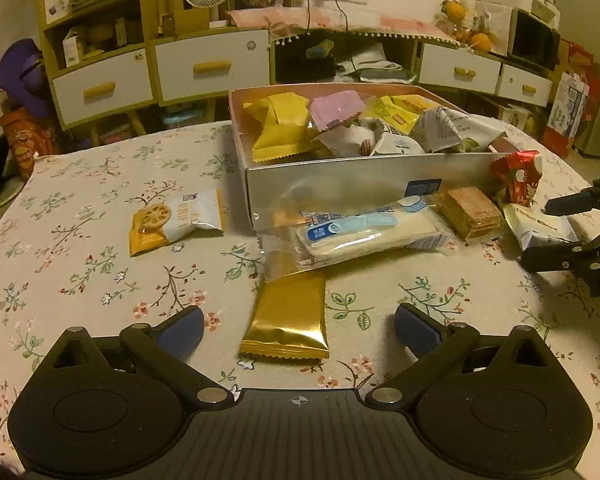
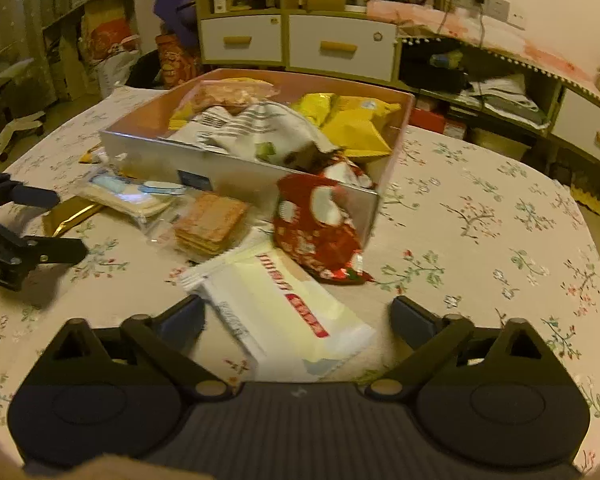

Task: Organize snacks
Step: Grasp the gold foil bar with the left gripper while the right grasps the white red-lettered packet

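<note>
A silver box (image 1: pixel 340 178) (image 2: pixel 236 170) full of snack packets stands mid-table. My left gripper (image 1: pixel 299 330) is open, with a gold packet (image 1: pixel 288 320) lying between its fingers on the cloth. My right gripper (image 2: pixel 296 322) is open, with a white packet with red print (image 2: pixel 284 312) lying between its fingers. A red packet (image 2: pixel 320 228) (image 1: pixel 518 178) leans at the box's corner. A clear-wrapped white bar (image 1: pixel 364 232), a cracker stack (image 1: pixel 470 210) (image 2: pixel 212 220) and an orange-and-white packet (image 1: pixel 176 220) lie in front of the box.
The round table has a floral cloth (image 1: pixel 100 280). White-drawered cabinets (image 1: pixel 212 66) and cluttered shelves stand behind it. The right gripper shows at the right edge of the left wrist view (image 1: pixel 572 232); the left gripper shows at the left edge of the right wrist view (image 2: pixel 16 232).
</note>
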{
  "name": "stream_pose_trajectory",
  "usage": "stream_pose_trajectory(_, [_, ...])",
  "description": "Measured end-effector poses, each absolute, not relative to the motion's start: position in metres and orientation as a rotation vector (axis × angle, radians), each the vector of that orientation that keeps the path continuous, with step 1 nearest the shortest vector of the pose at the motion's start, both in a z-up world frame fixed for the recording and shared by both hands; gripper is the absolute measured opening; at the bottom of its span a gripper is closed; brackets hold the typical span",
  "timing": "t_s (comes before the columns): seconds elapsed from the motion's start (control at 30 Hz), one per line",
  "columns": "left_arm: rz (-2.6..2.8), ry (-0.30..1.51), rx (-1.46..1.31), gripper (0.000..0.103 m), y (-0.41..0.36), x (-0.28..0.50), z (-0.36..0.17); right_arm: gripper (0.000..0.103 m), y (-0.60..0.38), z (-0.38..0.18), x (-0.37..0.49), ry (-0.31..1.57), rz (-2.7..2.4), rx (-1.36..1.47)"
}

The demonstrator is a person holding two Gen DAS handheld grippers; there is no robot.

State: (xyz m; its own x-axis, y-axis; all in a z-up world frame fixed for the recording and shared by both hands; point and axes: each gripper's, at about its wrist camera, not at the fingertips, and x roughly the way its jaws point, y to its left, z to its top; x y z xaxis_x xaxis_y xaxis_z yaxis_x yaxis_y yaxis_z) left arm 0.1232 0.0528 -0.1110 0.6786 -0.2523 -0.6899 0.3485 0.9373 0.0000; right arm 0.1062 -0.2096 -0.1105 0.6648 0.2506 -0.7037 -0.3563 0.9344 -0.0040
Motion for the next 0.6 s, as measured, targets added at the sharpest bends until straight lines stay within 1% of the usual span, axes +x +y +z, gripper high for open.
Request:
stream_pose_trajectory(0.03, [-0.345, 0.753, 0.139, 0.096, 0.052, 0.122, -0.110, 0.089, -0.207, -0.109, 0.105, 0.771, 0.352, -0.148])
stream_pose_trajectory(0.1, [-0.360, 0.756, 0.148, 0.085, 0.049, 0.120, -0.107, 0.076, -0.202, -0.107, 0.102, 0.771, 0.363, -0.156])
stream_pose_trajectory(0.13, [-0.367, 0.758, 0.152, 0.082, 0.048, 0.119, -0.106, 0.072, -0.200, -0.106, 0.100, 0.772, 0.375, -0.158])
stream_pose_trajectory(0.2, [-0.383, 0.763, 0.160, 0.066, 0.045, 0.116, -0.103, 0.058, -0.194, -0.103, 0.095, 0.774, 0.386, -0.168])
stream_pose_trajectory(0.23, [-0.393, 0.765, 0.166, 0.062, 0.043, 0.114, -0.102, 0.055, -0.191, -0.102, 0.093, 0.775, 0.388, -0.174])
stream_pose_trajectory(0.3, [-0.406, 0.771, 0.172, 0.048, 0.040, 0.111, -0.100, 0.047, -0.186, -0.101, 0.089, 0.780, 0.391, -0.183])
stream_pose_trajectory(0.37, [-0.410, 0.777, 0.177, 0.042, 0.038, 0.108, -0.099, 0.046, -0.180, -0.099, 0.083, 0.781, 0.389, -0.207])
stream_pose_trajectory(0.47, [-0.424, 0.790, 0.187, 0.037, 0.037, 0.102, -0.097, 0.045, -0.171, -0.097, 0.074, 0.796, 0.407, -0.233])
stream_pose_trajectory(0.6, [-0.461, 0.818, 0.206, 0.037, 0.040, 0.092, -0.094, 0.044, -0.161, -0.095, 0.063, 0.818, 0.439, -0.259])
